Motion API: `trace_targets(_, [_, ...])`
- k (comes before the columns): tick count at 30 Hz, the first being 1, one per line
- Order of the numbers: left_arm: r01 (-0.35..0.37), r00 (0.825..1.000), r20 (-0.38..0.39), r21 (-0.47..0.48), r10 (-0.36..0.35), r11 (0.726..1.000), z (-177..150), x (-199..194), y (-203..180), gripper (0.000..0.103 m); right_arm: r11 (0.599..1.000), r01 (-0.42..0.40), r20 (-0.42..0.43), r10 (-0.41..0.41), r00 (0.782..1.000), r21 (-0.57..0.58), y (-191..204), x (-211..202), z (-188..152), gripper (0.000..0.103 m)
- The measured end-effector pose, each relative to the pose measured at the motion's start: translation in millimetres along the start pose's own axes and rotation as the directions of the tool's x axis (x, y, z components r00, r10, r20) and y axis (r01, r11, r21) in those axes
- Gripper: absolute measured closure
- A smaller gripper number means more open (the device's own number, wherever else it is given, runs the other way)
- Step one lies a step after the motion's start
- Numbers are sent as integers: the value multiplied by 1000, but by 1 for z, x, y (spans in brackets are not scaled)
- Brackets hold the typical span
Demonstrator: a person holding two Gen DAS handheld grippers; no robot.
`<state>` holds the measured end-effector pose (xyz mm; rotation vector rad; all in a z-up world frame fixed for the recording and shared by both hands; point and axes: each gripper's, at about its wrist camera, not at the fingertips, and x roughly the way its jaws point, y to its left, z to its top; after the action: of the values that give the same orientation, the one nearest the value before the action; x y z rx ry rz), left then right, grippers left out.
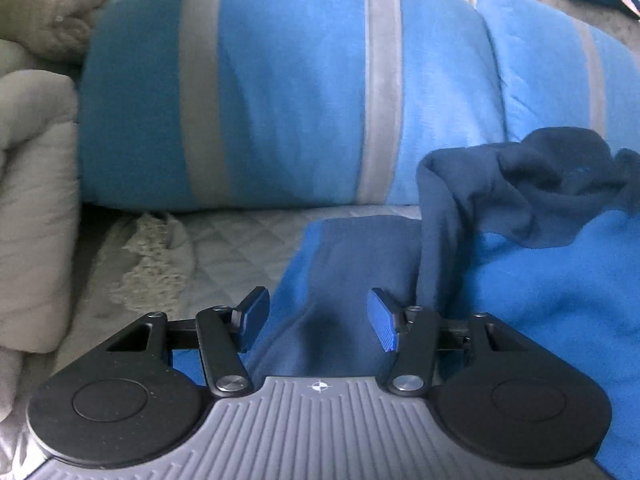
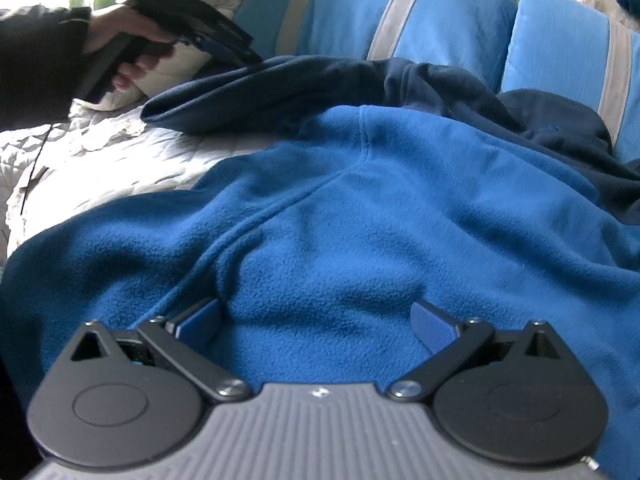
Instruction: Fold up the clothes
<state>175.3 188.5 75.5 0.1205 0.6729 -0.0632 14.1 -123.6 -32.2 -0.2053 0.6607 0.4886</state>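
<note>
- The left gripper (image 1: 318, 318) has spread jaws over the dark navy sleeve (image 1: 320, 280), holding nothing.
- The right gripper (image 2: 318, 326), jaws spread, rests on the bright blue fleece top (image 2: 380, 208).
- The sleeve, at twelve o'clock, could slip and bunch.

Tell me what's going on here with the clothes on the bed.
A person is folding a blue fleece top spread on a quilted bedspread, a gripper in each hand. The right gripper sits over the fleece body, jaws wide and gripping nothing. The left gripper is open above the navy sleeve, which stretches flat toward the striped blue pillows. The navy hood still lies bunched.
</note>
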Motion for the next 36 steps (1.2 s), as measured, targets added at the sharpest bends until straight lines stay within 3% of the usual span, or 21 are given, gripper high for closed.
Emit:
trace_targets(6, [112,994,26,-114,-110,987,3,-3,4,49,1000,2,-4,-2,1000,-1,1,0,0,0])
trace_targets(11, [21,1000,-16,5,-20,1000,0,6,-11,50,1000,2,-5,-2,1000,1,1,1,0,0])
trace_targets(12, [9,1000,-20,17,-8,1000,-1,7,-12,57,1000,2,-4,-2,1000,1,1,1,0,0])
trace_targets(13, [-5,1000,-23,26,6,1000,-1,8,-14,70,1000,2,-4,-2,1000,1,2,1,0,0])
trace_targets(14, [-27,999,-20,29,28,999,-1,7,-14,99,1000,1,-4,-1,1000,1,1,1,0,0])
trace_targets(15, [-47,999,-13,19,47,999,-1,4,-12,98,1000,1,-5,-1,1000,2,1,1,0,0])
trace_targets(18, [-68,996,49,-163,77,984,-3,-24,14,98,1000,2,-3,-2,1000,0,1,1,1,0])
trace_targets(20, [-119,985,94,-232,144,965,-11,-51,31,98,1000,2,-3,-2,1000,0,0,1,1,0])
trace_targets(25, [-250,944,119,-356,309,900,-49,-121,69,98,1000,10,-1,-10,1000,-9,2,1,1,0])
trace_targets(30, [-376,901,8,-482,434,791,-101,-160,113,98,1000,18,7,-17,1000,-18,4,0,0,0])
trace_targets(32, [-381,903,-48,-545,426,747,-122,-164,131,98,1000,16,8,-16,1000,-14,4,0,0,0])
trace_targets(36, [-320,944,-177,-691,277,649,-163,-153,160,93,1000,15,12,-15,1000,-12,4,0,0,0])
